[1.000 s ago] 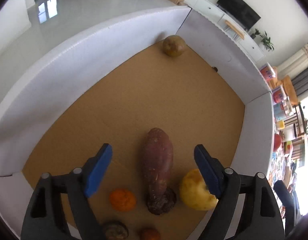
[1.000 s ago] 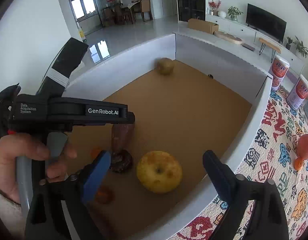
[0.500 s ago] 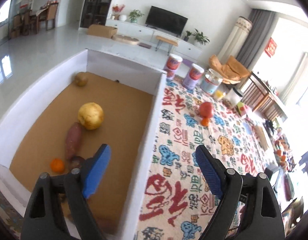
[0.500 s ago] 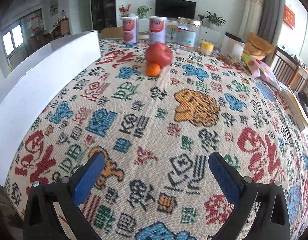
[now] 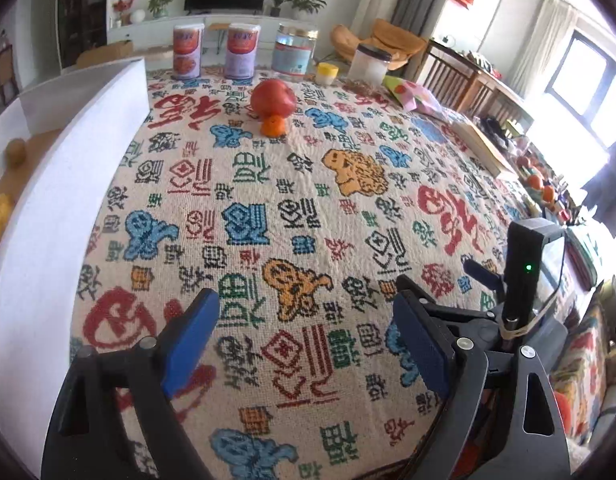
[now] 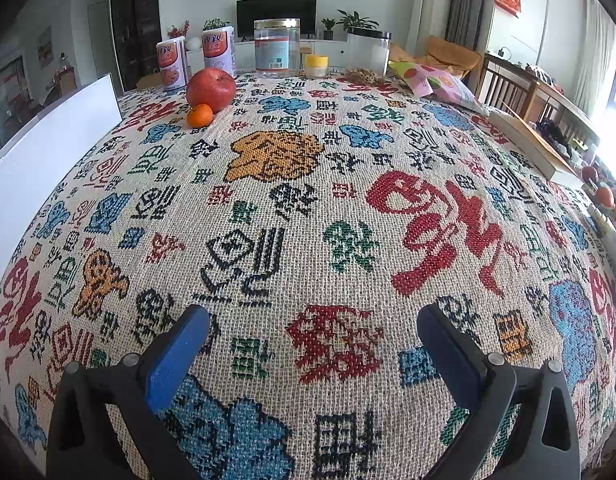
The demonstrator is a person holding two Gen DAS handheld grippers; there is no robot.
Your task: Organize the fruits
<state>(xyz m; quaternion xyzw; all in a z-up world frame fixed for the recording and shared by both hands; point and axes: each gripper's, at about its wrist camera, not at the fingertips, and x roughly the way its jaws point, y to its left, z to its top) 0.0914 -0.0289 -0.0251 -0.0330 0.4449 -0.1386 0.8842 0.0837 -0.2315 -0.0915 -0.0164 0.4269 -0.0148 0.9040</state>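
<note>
A round red apple (image 6: 210,89) and a small orange tangerine (image 6: 199,115) touching its front are sitting in the upper left of the right wrist frame on the patterned woven tablecloth (image 6: 348,208), beside the white-walled cardboard box (image 6: 47,152). The right gripper (image 6: 312,340) is hovering wide open over bare cloth, holding nothing; the left gripper (image 5: 305,326) is likewise spreading wide and empty, with the same fruits (image 5: 273,96) lying at upper centre

cloth (image 6: 348,200) under both sets of fingers: cream weave, patterned with red, blue, green, orange and black characters and figures. finger pads (image 6: 175,356) blue on black frames. far ahead of the fingers, red apple (image 6: 210,88) touching small orange tangerine (image 6: 199,115). box wall (image 5: 67,184) left of the fingers: white, brown floor inside.
</note>
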